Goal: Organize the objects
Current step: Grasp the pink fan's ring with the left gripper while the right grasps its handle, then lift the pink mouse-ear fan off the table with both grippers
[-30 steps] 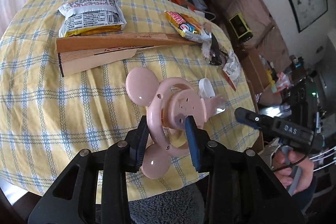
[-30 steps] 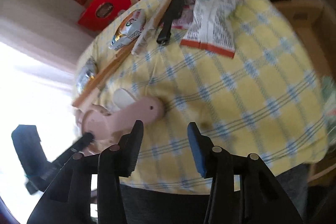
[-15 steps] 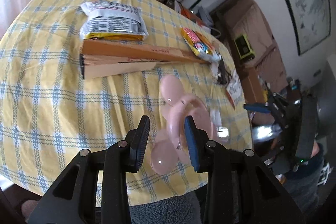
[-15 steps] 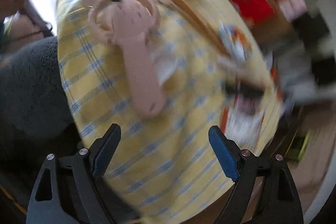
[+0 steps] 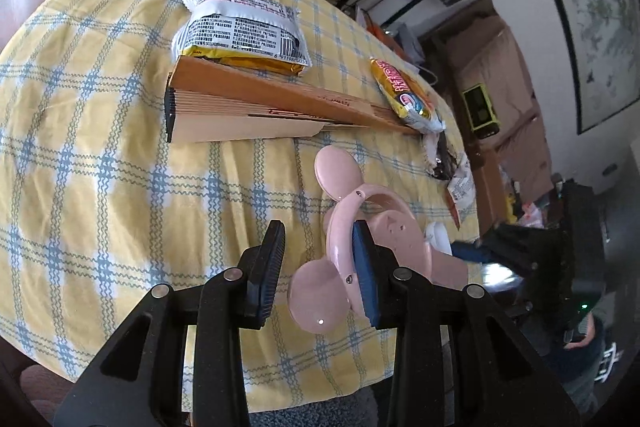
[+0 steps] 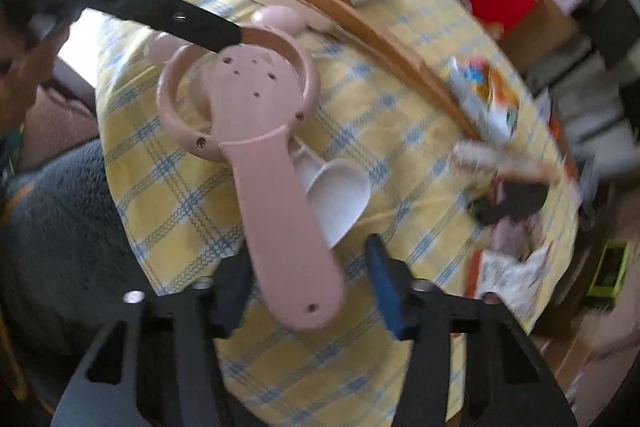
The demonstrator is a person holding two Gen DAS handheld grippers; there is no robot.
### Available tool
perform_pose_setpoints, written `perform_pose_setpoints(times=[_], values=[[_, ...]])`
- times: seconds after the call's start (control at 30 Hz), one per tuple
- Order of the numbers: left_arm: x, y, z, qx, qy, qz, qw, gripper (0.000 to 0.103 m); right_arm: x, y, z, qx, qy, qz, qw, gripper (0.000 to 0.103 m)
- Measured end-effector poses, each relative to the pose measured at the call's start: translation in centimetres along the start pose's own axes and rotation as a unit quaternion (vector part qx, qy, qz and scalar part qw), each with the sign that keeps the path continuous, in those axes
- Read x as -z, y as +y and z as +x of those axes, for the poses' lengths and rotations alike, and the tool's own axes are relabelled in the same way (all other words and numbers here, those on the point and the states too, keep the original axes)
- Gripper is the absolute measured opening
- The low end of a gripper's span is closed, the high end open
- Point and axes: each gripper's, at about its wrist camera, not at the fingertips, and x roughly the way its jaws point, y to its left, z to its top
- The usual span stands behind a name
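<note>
Above the yellow checked table (image 5: pixel 100 107), the left hand-held gripper (image 5: pixel 320 267) pinches the pink plastic fan's (image 6: pixel 256 123) ring, while the right hand-held gripper (image 6: pixel 308 283) is closing around its handle, not yet squeezing

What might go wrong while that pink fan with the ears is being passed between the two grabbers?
1. The pink fan may drop: only one pad of the left gripper visibly touches its ring, and the right gripper jaws are closing around the handle without clamping it yet.
2. A falling fan could hit the white spoon beneath it or slide off the nearby tablecloth edge.
</note>
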Motion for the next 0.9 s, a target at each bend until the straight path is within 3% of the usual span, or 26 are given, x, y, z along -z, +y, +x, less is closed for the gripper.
perform_pose_setpoints(times=[0.13,0.47,0.73,0.9], values=[[0.0,-0.2,0.1,-0.005,-0.004,0.001,1.0,0.031,-0.1,0.5,-0.1,0.014,-0.003,0.004,1.0,0.039],[0.4,-0.7,0.7,-0.027,0.0,0.033,0.9991,0.032,0.3,4.4,-1.0,0.115,-0.008,-0.063,0.991,0.036],[0.5,-1.2,0.6,-0.041,0.001,0.04,0.9984,0.033,0.6,4.6,-1.2,0.125,-0.014,-0.052,0.991,0.036],[0.5,-2.2,-0.6,-0.053,-0.024,0.054,0.9968,0.033,0.6,4.6,-1.9,0.124,-0.03,-0.037,0.991,0.036]])
